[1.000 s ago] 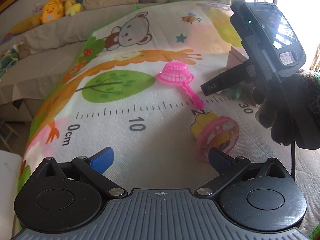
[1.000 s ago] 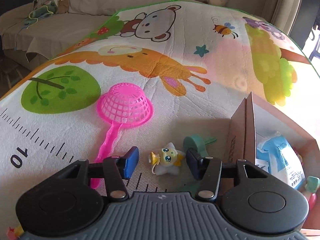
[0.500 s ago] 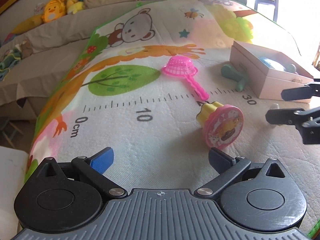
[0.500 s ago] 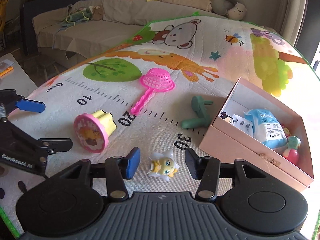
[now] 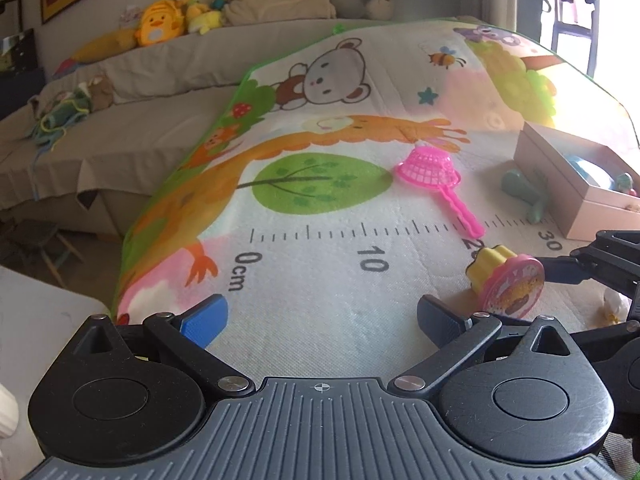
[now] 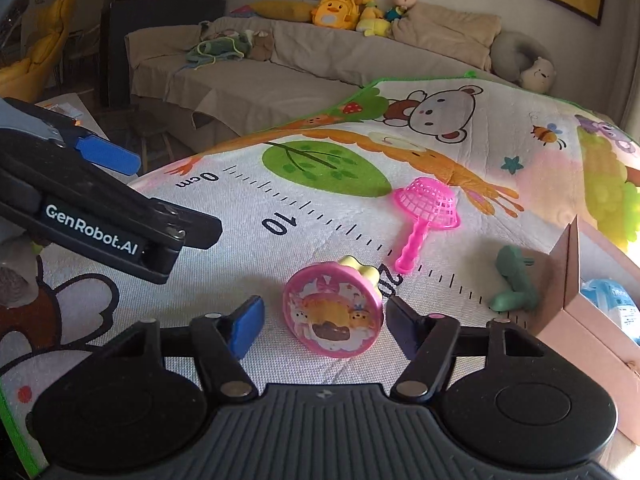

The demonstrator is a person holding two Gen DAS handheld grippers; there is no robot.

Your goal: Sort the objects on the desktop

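Note:
A pink-and-yellow round toy [image 6: 334,309] lies on its side on the play mat, between the open fingers of my right gripper [image 6: 324,322]; it also shows in the left wrist view [image 5: 508,282]. My left gripper [image 5: 320,316] is open and empty over the mat near the 0cm mark, left of the toy. A pink toy strainer [image 6: 426,212] and a green toy [image 6: 514,282] lie beyond. A small white star figure [image 5: 614,304] sits under the right gripper's arm.
A pink open box [image 6: 600,320] holding a blue packet and small toys stands at the right; it also shows in the left wrist view [image 5: 576,184]. The mat's left edge [image 5: 132,240] drops off. A sofa with plush toys [image 6: 340,10] lies behind.
My right gripper has pulled back and swung left from the star figure; the pink-and-yellow toy now lies between its fingers. The left gripper has drawn back a little.

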